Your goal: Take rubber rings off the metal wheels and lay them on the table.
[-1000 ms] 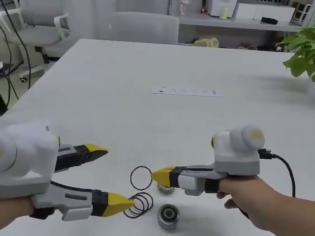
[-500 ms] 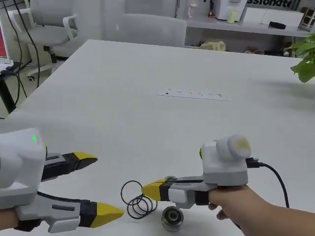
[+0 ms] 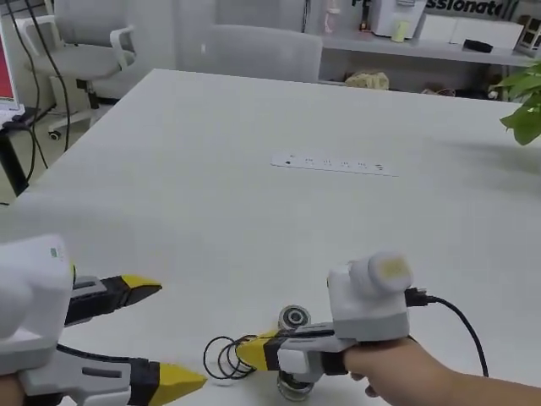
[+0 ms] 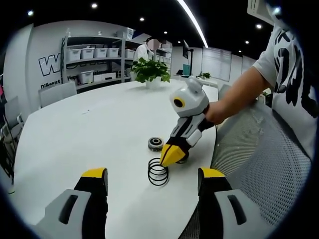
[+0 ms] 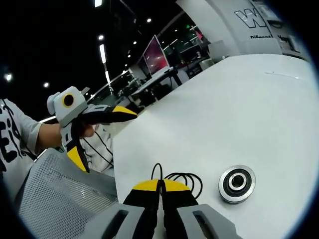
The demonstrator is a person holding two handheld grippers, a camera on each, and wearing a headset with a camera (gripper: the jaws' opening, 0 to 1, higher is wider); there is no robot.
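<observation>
My right gripper (image 3: pixel 243 348) has its jaws pressed together. In its own view a thin ring (image 5: pixel 155 172) loops up out of the seam, so I judge it pinched there (the line is fine, so I hold that loosely). The loose rings (image 3: pixel 221 359) lie on the table (image 3: pixel 254 211) right at that tip, between my two grippers. My left gripper (image 3: pixel 161 334) is spread wide and holds nothing, its tips facing the pile from the other side.

What the next move turns on is the wheels. The right gripper points across me toward the left one. One wheel (image 5: pixel 237 183) lies flat just off to the side of its jaws, past the pile, and a second wheel (image 3: pixel 296 389) sits under its body on my near side. Both are far closer to the right gripper than to the left. I cannot tell whether either wheel has rubber left on it.
</observation>
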